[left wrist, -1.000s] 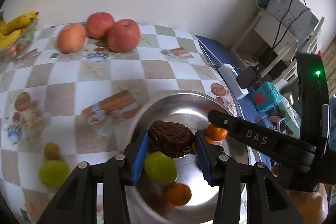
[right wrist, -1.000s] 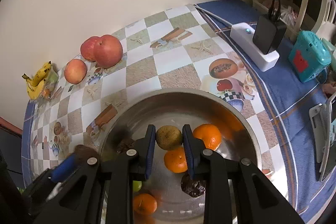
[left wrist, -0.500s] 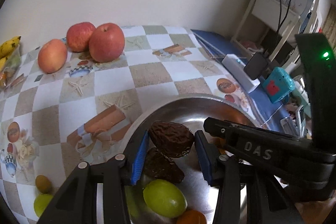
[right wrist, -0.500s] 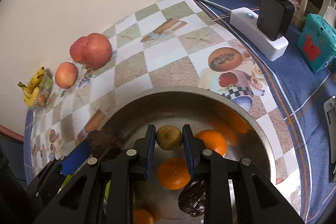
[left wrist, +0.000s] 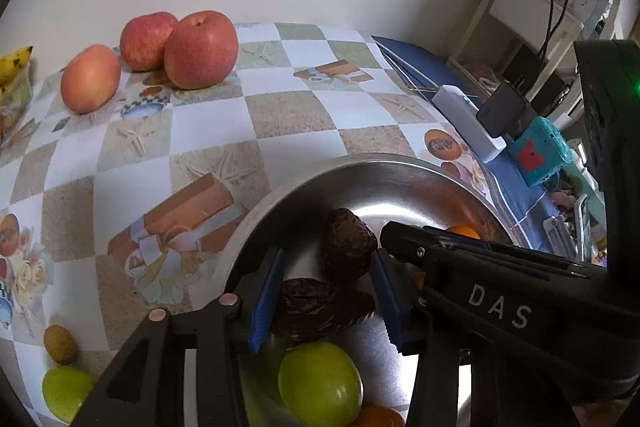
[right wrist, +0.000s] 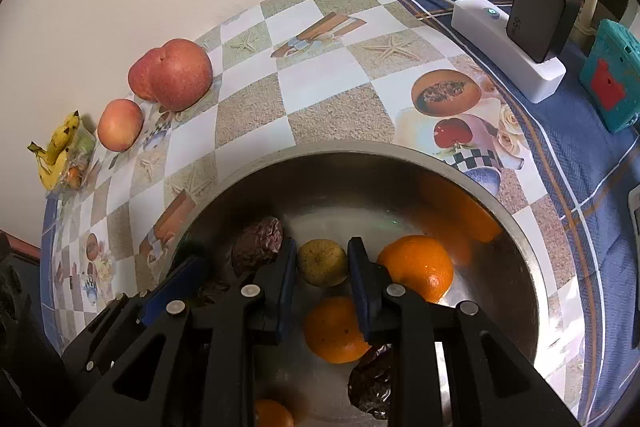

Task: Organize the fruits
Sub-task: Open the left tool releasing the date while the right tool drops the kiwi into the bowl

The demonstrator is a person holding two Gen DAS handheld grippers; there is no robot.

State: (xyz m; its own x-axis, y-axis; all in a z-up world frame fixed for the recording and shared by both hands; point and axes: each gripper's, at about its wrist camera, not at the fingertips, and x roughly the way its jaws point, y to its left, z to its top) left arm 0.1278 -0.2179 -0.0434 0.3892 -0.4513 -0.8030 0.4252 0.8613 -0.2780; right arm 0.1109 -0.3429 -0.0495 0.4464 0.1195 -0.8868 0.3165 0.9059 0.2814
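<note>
Left wrist view: the left hand-held gripper [left wrist: 326, 297] hangs over the near-left part of the steel bowl [left wrist: 256, 211], its blue-padded fingers apart and gripping nothing. A dark wrinkled fruit [left wrist: 347, 245] lies in the bowl just ahead of the gap, close to the right finger, and a second wrinkled fruit [left wrist: 320, 309] lies under the gap. Nearer the wrist sits a green fruit [left wrist: 320, 383]. The right hand-held gripper [left wrist: 472, 267] crosses in from the right. Outside the bowl, to the left on the checked counter [left wrist: 280, 111], lie a small brown fruit [left wrist: 60, 345] and another green fruit [left wrist: 66, 393]. Far ahead, by the wall, three apples [left wrist: 198, 49] sit together.

Right wrist view: the right hand-held gripper [right wrist: 322, 263] is clamped on a small olive-brown fruit [right wrist: 322, 262], pads pressed to both its sides, over the bowl's middle. Just right of it lies an orange [right wrist: 418, 267], and another orange [right wrist: 334, 331] below. To the left is a wrinkled fruit [right wrist: 256, 245]. Bananas [right wrist: 56, 151] lie far left on the counter.
</note>
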